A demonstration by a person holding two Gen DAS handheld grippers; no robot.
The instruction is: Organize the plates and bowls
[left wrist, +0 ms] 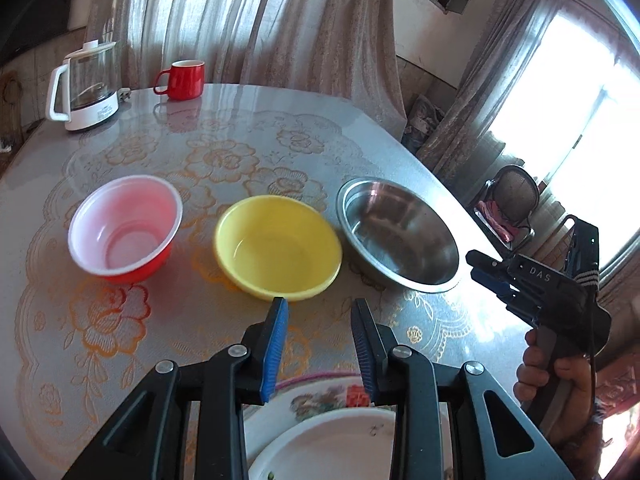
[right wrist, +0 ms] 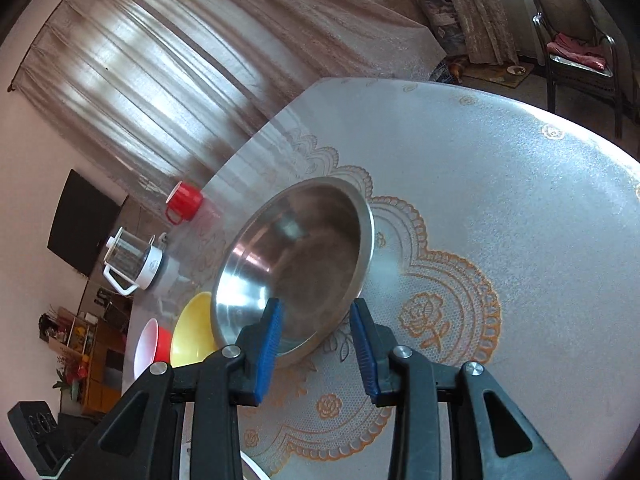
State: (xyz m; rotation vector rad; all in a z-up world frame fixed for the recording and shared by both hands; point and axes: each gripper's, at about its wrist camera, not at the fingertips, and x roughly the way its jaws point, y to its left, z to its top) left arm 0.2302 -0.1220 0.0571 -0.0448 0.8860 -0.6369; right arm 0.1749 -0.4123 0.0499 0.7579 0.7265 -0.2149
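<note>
Three bowls stand in a row across the middle of a round table (left wrist: 248, 120) covered in a clear sheet over a cloth with orange flowers. From left to right in the left wrist view they are a red bowl (left wrist: 125, 229) with a white inside, a yellow bowl (left wrist: 279, 247), and a steel bowl (left wrist: 398, 234) that sits nearest the table's right edge. The red and yellow bowls stand slightly apart, and the yellow and steel bowls are just beside each other. All three are upright and hold nothing. At the near edge, under the left gripper (left wrist: 320, 344), lie a flowered plate (left wrist: 320, 394) and a white plate (left wrist: 332, 444) overlapping it. The left gripper hovers above them with its blue-padded jaws parted and nothing between them. The right gripper (right wrist: 316, 346) also has its jaws spread and holds nothing; it points at the steel bowl's near rim, and whether it touches the rim cannot be told. Seen from the left wrist, the right gripper is held by a hand (left wrist: 556, 376) beyond the table's right edge. At the far left edge stand a glass kettle (left wrist: 86, 86) with a white base and a red mug (left wrist: 182, 79). Curtains (left wrist: 248, 20) hang behind the table, and a chair (right wrist: 576, 44) stands past its far side.
</note>
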